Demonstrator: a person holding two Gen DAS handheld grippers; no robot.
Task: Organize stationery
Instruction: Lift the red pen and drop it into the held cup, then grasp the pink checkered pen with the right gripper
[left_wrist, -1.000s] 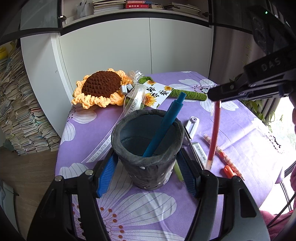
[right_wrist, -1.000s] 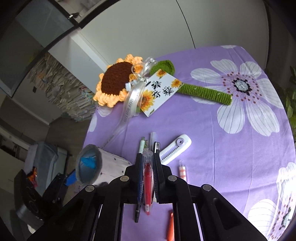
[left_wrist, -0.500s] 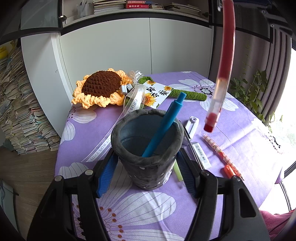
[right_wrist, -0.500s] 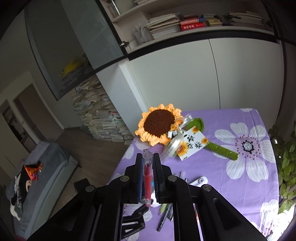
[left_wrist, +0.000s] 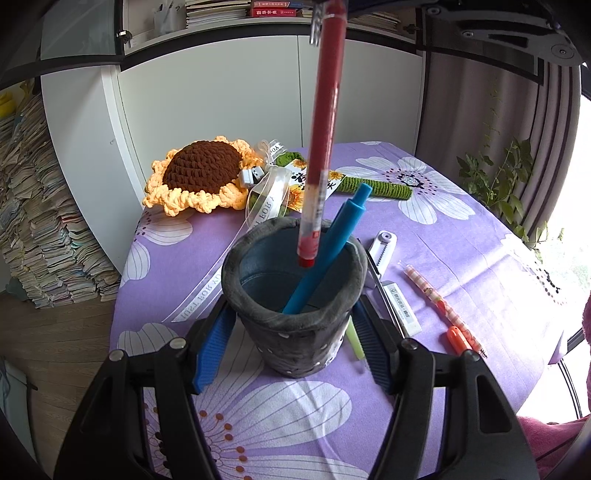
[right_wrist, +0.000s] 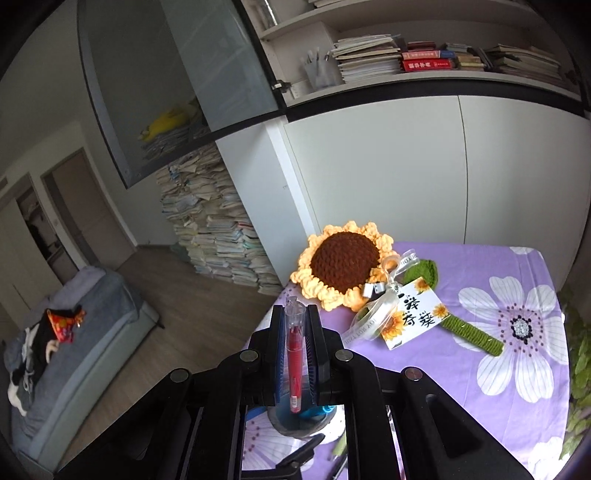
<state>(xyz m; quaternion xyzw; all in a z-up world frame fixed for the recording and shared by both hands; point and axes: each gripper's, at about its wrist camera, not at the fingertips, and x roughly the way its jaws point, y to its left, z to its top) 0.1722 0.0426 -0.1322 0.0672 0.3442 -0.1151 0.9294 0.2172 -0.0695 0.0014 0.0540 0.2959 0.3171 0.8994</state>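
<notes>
A grey felt pen holder (left_wrist: 295, 343) stands on the purple flowered tablecloth (left_wrist: 461, 258), and my left gripper (left_wrist: 293, 321) is shut on it, blue pads against both sides. A blue pen (left_wrist: 332, 251) leans inside. A red pen (left_wrist: 323, 129) hangs upright from above, its lower end over the holder's mouth beside the blue pen. In the right wrist view my right gripper (right_wrist: 295, 314) is shut on that red pen (right_wrist: 295, 354), and the holder (right_wrist: 291, 424) shows below the fingers.
Right of the holder lie a white utility knife (left_wrist: 384, 245), an eraser (left_wrist: 400, 308), a patterned pen (left_wrist: 436, 299), an orange pen (left_wrist: 458, 338) and a green pen (left_wrist: 354, 341). A crochet sunflower (left_wrist: 203, 173) with ribbon and card lies at the back. White cabinets stand behind the table.
My right gripper has lifted the red pen off the table and carried it leftward until it hangs upright over the holder. The left gripper and the holder have stayed put.
</notes>
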